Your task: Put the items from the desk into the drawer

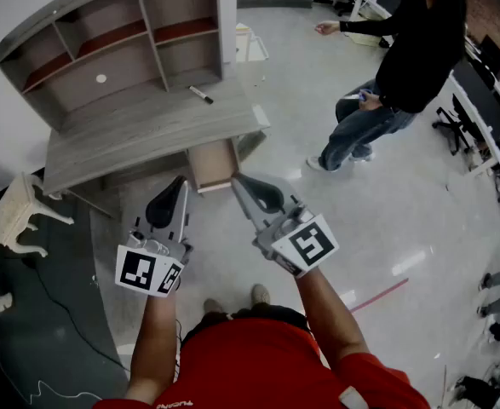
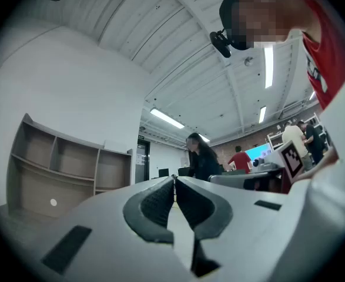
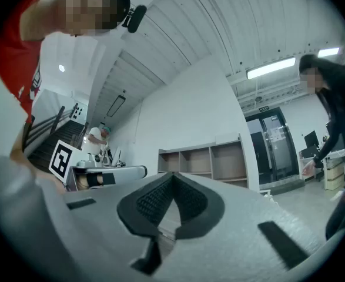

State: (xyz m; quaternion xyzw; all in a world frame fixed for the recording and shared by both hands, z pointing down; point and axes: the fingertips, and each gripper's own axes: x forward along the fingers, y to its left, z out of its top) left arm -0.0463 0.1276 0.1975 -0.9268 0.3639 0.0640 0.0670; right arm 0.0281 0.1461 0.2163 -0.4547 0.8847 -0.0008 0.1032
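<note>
A red shirt (image 1: 258, 365) fills the bottom edge of the head view, and two bare forearms (image 1: 328, 307) reach forward from it. Each hand carries a gripper with a black-and-white marker cube at its rear.

The left gripper (image 1: 180, 181) has its jaws closed tip to tip. In its own view the dark ribbed pads (image 2: 157, 207) meet at the front and nothing is between them. The right gripper (image 1: 237, 179) is closed the same way, pads together and empty. Both are held above the pale floor (image 1: 377, 220), just short of the desk.

Just beyond the two gripper tips is the drawer (image 1: 213, 165), pulled out from under the front edge of the desk (image 1: 139, 130), its light wooden inside facing up.

The desk top is grey wood grain. The pen (image 1: 201, 95) lies flat on it near the right end, well behind the drawer. It is a slim dark stick set at a slant, and finer detail is too small to tell.

A shelved hutch (image 1: 105, 37) with open compartments stands along the back of the desk. A white chair (image 1: 18, 211) sits to the left of the desk.

Farther off on the right stands a second person (image 1: 411, 49) in a black top and jeans, and a thin red line (image 1: 379, 295) marks the floor.
</note>
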